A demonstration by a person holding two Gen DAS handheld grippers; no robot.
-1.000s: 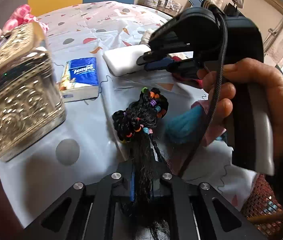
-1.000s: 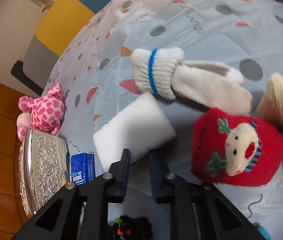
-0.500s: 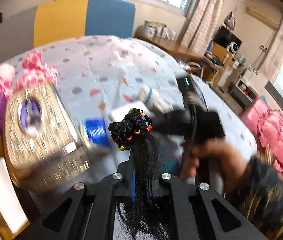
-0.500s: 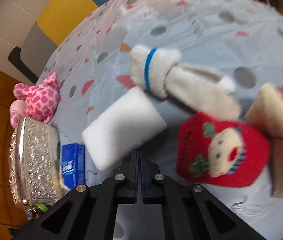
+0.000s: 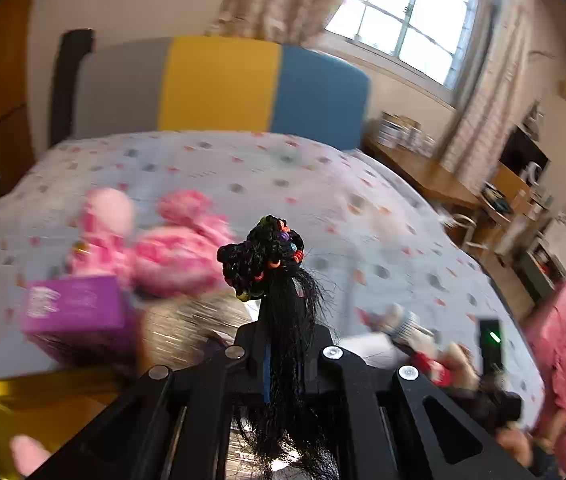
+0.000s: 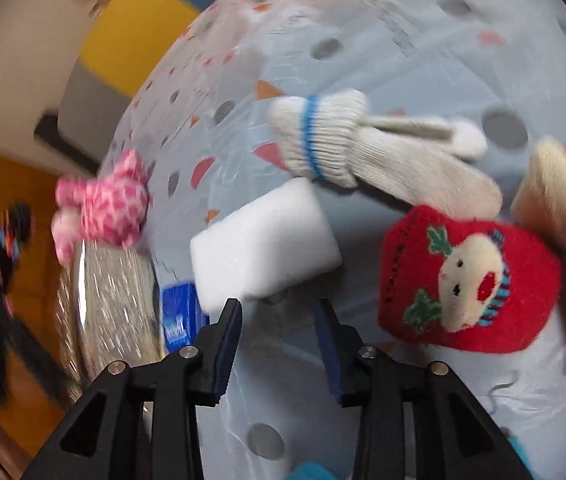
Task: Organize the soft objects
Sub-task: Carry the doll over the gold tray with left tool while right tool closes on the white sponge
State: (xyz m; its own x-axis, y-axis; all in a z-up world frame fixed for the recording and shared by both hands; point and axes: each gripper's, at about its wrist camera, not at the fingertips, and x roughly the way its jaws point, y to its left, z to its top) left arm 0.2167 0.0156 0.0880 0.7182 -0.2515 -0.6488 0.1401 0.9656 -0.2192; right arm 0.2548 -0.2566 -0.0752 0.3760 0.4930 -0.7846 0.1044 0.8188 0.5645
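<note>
My left gripper (image 5: 281, 354) is shut on a black hairpiece with coloured beads (image 5: 269, 258) and holds it up above the bed; it also shows blurred at the left of the right wrist view (image 6: 1, 248). My right gripper (image 6: 279, 320) is open and empty, just in front of a white foam block (image 6: 263, 240). A white glove with a blue band (image 6: 347, 148), a red knitted piece with a reindeer face (image 6: 467, 276) and a beige soft item (image 6: 559, 200) lie to the right. A pink spotted plush (image 6: 103, 204) lies at the left.
A silver embossed box (image 6: 115, 300) and a blue tissue pack (image 6: 179, 316) sit left of the foam block. A purple box (image 5: 71, 308) and a gold container (image 5: 23, 412) show in the left wrist view. The bed has a dotted sheet (image 6: 363, 40).
My left gripper has lifted the hairpiece off the bed and swung up and left. My right gripper closed half a second ago and has opened again near the foam block.
</note>
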